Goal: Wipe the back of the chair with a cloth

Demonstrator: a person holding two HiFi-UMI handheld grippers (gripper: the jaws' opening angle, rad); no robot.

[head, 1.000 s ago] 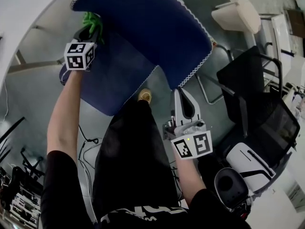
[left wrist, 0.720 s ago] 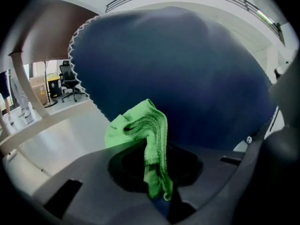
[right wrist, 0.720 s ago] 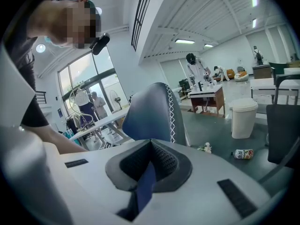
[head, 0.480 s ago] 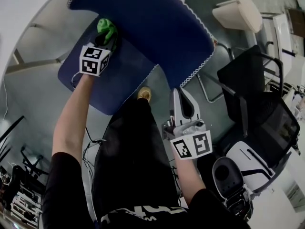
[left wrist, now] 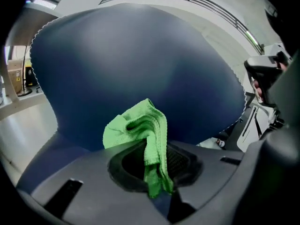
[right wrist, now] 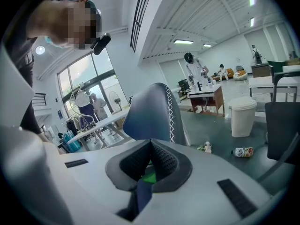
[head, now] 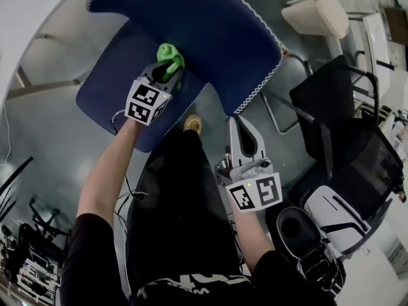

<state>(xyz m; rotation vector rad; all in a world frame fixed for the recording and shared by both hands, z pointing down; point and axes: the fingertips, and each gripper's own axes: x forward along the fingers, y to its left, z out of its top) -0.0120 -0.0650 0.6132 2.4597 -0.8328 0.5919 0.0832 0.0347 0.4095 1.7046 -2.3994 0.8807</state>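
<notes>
A blue chair fills the top of the head view, its backrest point(head: 191, 24) edged with white stitching and its seat point(head: 108, 97) below it. My left gripper point(head: 167, 70) is shut on a green cloth point(head: 171, 56) and presses it against the lower backrest near the seat. In the left gripper view the cloth point(left wrist: 140, 125) bunches out of the jaws in front of the backrest point(left wrist: 131, 55). My right gripper point(head: 241, 123) is shut with nothing in it, just below the backrest's right edge. The right gripper view shows the chair point(right wrist: 150, 109) edge-on beyond the closed jaws.
A black mesh office chair point(head: 338, 126) stands to the right, with a white bin point(head: 315, 14) behind it. A black-and-white machine point(head: 328, 218) sits at lower right. My legs are under the grippers. A desk point(right wrist: 206, 95), a can point(right wrist: 243, 151) and people show in the right gripper view.
My left gripper has slid the green cloth rightward and down across the backrest, from its left edge toward the middle. The right gripper has stayed where it was.
</notes>
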